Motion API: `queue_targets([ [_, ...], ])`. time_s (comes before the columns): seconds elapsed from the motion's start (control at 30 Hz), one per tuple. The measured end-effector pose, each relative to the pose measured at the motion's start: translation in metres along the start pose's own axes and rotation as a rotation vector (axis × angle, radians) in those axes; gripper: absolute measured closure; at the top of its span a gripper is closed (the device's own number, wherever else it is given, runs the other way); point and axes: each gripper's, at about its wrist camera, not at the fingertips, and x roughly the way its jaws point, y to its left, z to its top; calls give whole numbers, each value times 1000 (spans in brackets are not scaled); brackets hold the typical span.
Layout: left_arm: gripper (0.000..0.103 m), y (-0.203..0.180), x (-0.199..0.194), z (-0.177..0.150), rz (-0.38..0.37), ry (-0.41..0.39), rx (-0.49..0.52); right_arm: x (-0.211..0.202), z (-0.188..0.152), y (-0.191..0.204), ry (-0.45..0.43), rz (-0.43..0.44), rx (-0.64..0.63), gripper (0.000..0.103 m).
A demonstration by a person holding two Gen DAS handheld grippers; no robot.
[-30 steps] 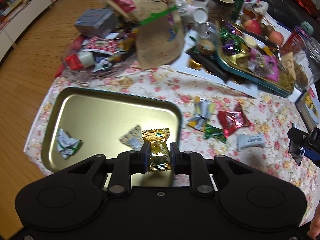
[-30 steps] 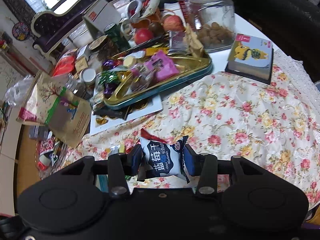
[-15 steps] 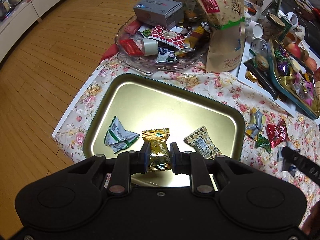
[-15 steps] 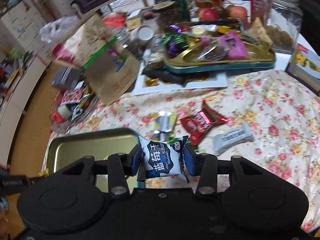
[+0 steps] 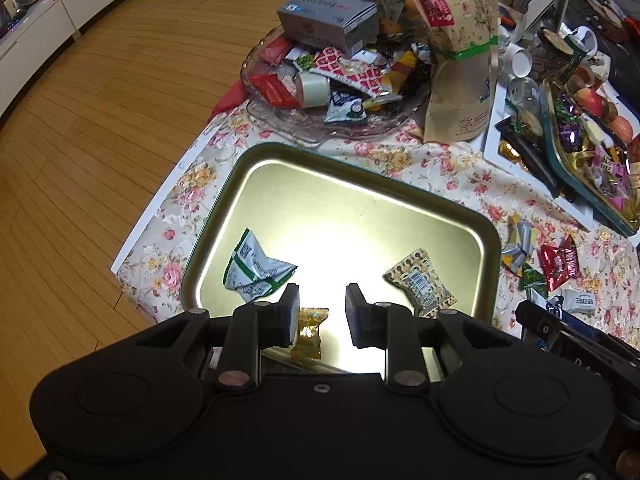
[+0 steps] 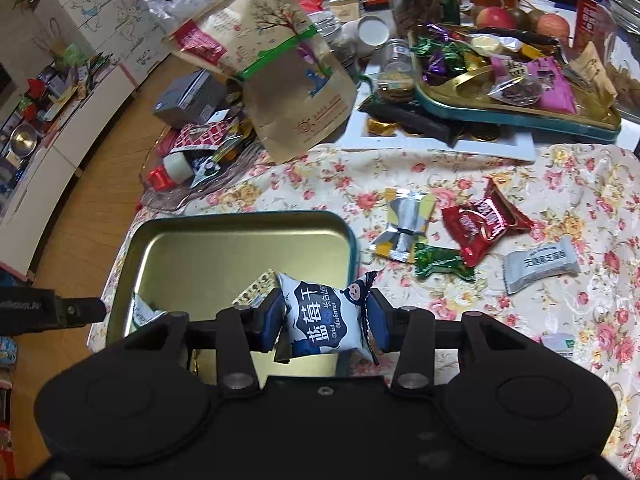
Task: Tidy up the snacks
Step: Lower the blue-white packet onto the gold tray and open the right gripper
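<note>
Candy in gold wrap (image 5: 307,332) hangs between the jaws of the left gripper (image 5: 322,314), which are opening: it lies against the left pad while the right pad stands clear, so nothing clamps it. Directly below is the near part of the gold tray (image 5: 280,168), so the candy's long axis, roughly upright, points at bare tray floor between a white-and-green packet (image 5: 256,268) on the left and a tan patterned packet (image 5: 420,284) on the right.

The right gripper (image 6: 326,322) is clamped on a blue-and-white pouch (image 6: 324,320) printed "Dried Blueberries" beside large Chinese characters. It hovers over the tray's near right corner, the pouch's long axis running across the jaws. Judged from this, the right hand's coming release depends on carrying the pouch a little further left and farther in, over open tray.

Loose snacks wait on the floral cloth (image 6: 580,184) to the right of the tray: a silver-and-yellow wrapper (image 6: 404,228), a red packet (image 6: 480,224), a green candy (image 6: 440,260) and a grey bar (image 6: 540,264) whose print is too small to read. A kraft paper bag (image 6: 288,76) stands far behind.
</note>
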Motion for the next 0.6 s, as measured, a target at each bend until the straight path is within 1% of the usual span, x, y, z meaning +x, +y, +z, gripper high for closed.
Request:
queue_targets([
  [0.2,68,-7,10,-3,22,44,11,-1,-8,17,9,45,-73,57],
  [0.43,68,-15,11,-3,24,46,39,-6,-17,33,19,114,-156,56],
  [0.6,68,-15,11,-4,20,50,40,-9,-21,41,-7,124,-211,54],
])
